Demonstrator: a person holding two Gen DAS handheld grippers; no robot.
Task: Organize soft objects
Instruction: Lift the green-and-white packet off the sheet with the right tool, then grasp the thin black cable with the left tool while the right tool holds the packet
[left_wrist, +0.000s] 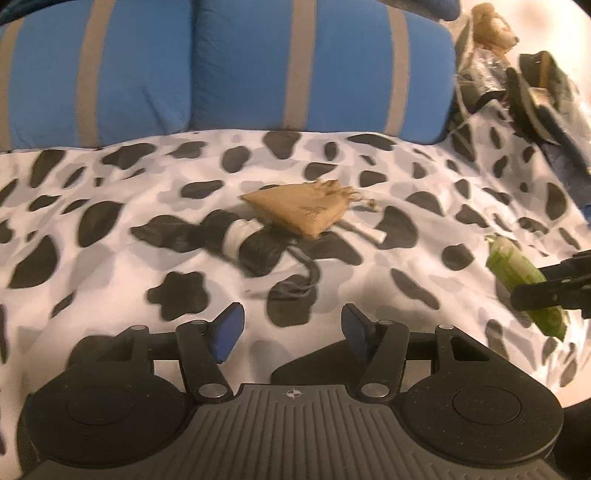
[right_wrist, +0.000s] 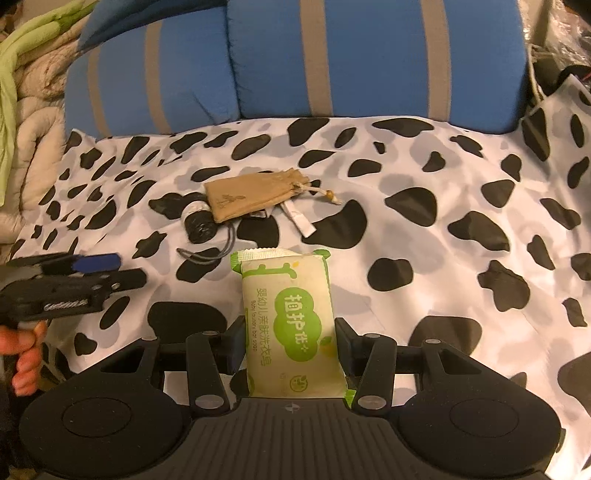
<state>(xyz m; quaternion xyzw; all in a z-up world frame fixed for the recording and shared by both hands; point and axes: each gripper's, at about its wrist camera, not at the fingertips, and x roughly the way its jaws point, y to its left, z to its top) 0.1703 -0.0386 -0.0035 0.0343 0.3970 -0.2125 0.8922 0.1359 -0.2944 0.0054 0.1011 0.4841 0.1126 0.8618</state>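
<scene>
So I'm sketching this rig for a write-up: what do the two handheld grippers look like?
Both match: a ribbed dark-grey body with a small crosshair mark, round black housings on either side, and black linkage arms with silver pivot pins. The left gripper has blue finger pads. The right gripper has the same black build. No sleeves or cables show.

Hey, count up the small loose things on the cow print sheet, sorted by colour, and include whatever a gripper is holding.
Tan: 1, drawstring pouch
Black: 1, rolled bundle with a white band
White: 1, small tube
Green and white: 1, soap packet, clamped in the right gripper
Total: 4
</scene>
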